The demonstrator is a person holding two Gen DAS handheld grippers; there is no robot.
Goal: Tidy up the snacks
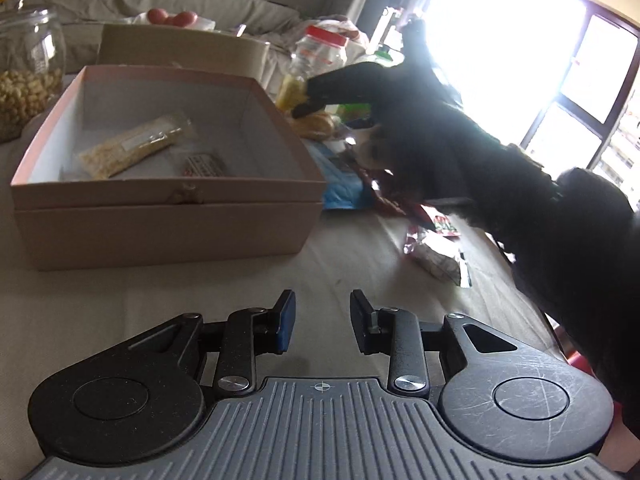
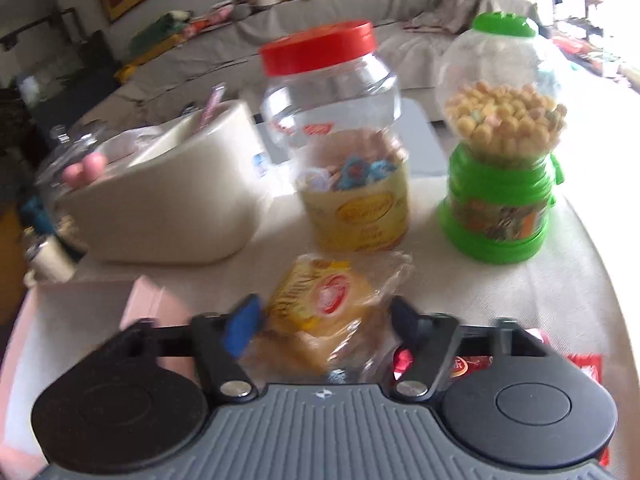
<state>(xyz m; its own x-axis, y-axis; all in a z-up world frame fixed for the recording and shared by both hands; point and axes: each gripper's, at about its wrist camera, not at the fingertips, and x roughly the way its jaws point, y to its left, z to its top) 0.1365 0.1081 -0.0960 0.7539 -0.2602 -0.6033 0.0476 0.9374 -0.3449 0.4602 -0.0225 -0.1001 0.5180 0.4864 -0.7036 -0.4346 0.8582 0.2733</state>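
Left wrist view, catalogued largest to smallest.

Desk (image 1: 352,264): cloth-covered, carrying all items below.

Pink box (image 1: 168,216): open, toward the left side of the desk; holds a clear packet of pale snack pieces (image 1: 132,148) and a smaller wrapped item (image 1: 204,166) on its floor. Room left for more.

Red-lidded jar (image 2: 336,140): upright, toward the far edge of the desk, just right of a white tub (image 2: 168,196); sweets at the bottom.

Green dispenser (image 2: 500,140): upright, beside the jar on its right, partly filled with round pieces.

Loose wrappers: red-and-silver packet (image 1: 434,248) lying near the right edge of the desk, blue packet (image 1: 344,184) touching the box's right wall.

Yellow wrapped cake (image 2: 324,312): lying on the desk in front of the red-lidded jar, between the fingers of the right claw (image 2: 324,324). Right claw spread, pads flanking the wrapper; no firm pinch visible, picture blurred.

Left claw (image 1: 322,322): partly spread, nothing between its pads, hanging over bare cloth near the front edge.

Step in hand, as judged: pickup of the cake for the box. Next move likely calls for pads pressed gently on the soft wrapper, then a lift leftward over the box wall.
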